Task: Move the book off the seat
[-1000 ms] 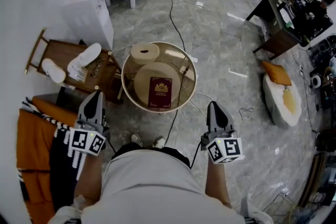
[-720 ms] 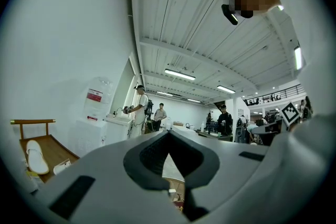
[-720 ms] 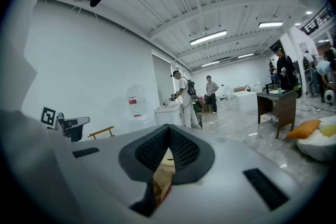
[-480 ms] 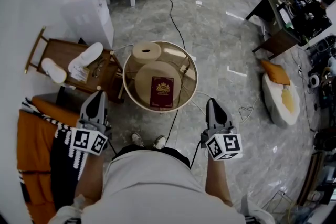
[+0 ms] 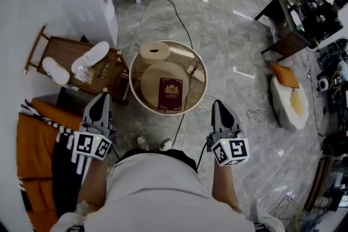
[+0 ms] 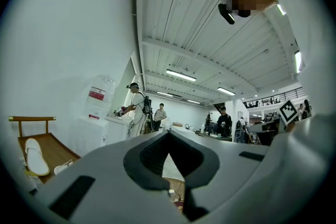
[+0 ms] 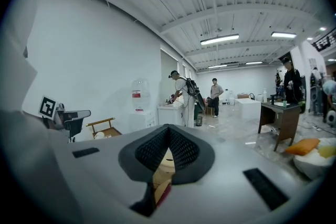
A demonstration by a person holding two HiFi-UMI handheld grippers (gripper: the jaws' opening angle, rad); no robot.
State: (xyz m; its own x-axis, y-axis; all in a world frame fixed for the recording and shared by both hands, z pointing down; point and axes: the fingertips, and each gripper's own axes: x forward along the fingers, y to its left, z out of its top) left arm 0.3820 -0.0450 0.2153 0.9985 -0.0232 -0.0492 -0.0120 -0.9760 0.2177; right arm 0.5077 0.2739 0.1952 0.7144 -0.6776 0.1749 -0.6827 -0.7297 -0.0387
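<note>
A dark red book [image 5: 170,94] with a gold crest lies flat on a round beige seat [image 5: 154,81], inside a round rimmed table [image 5: 202,70]. A smaller round stool [image 5: 154,53] stands just behind the seat. My left gripper [image 5: 101,96] hangs to the lower left of the table with its jaws together and nothing in them. My right gripper [image 5: 218,104] hangs to the lower right, also shut and empty. In the right gripper view a sliver of the book [image 7: 164,192] shows below the closed right gripper [image 7: 168,129]. The left gripper [image 6: 168,134] points level across the room.
A wooden rack [image 5: 65,54] with white slippers stands at the left, next to a white water dispenser [image 5: 89,5]. A black cable [image 5: 176,5] runs over the floor to the table. An orange cushion [image 5: 285,76], a white beanbag [image 5: 291,106] and a dark desk [image 5: 293,24] are at the right.
Both grippers stay shut and low on either side of me. The head view has drifted a little, so the table and book sit slightly further right. The book has not moved on the seat.
</note>
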